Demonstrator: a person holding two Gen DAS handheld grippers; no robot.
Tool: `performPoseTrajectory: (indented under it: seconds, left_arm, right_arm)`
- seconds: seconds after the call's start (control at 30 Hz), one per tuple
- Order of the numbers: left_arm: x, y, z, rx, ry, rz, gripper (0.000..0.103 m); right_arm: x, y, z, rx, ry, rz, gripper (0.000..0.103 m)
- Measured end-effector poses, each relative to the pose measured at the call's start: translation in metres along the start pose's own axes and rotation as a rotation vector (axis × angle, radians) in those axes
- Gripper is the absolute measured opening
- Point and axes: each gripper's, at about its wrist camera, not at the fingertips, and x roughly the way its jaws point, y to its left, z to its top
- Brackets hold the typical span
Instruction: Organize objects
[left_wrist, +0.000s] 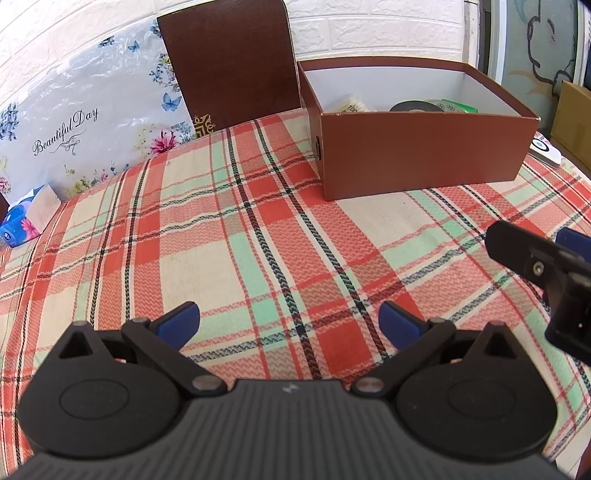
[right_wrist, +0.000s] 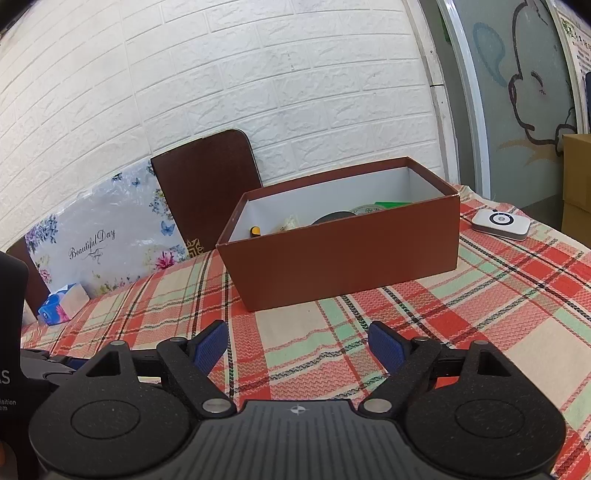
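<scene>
Two grippers hover over the plaid-covered surface (left_wrist: 258, 229), and we see both with jaws spread wide and nothing between them: the left gripper (left_wrist: 289, 321) low and near, the right gripper (right_wrist: 297, 345) just to its right, its black finger reaching into the left view. Far from both stands the open brown box (right_wrist: 343, 254), white inside. Within it we make out a dark disc (left_wrist: 417, 107), a green packet (left_wrist: 460, 107) and a small yellow-topped item (right_wrist: 255, 231). A white round-buttoned device (right_wrist: 500, 221) lies on the cloth just right of the box. A blue tissue pack (right_wrist: 55, 310) sits at the far left.
</scene>
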Motion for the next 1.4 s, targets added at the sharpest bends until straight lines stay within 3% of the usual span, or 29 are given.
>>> performPoseTrajectory:
  seconds: [1.4]
  left_arm:
    - [0.0051,0.0040,0.0000,-0.007,0.010,-0.002,0.103]
  right_arm:
    - [0.0048,0.0082,-0.0024,-0.020,0.006,-0.009,0.084]
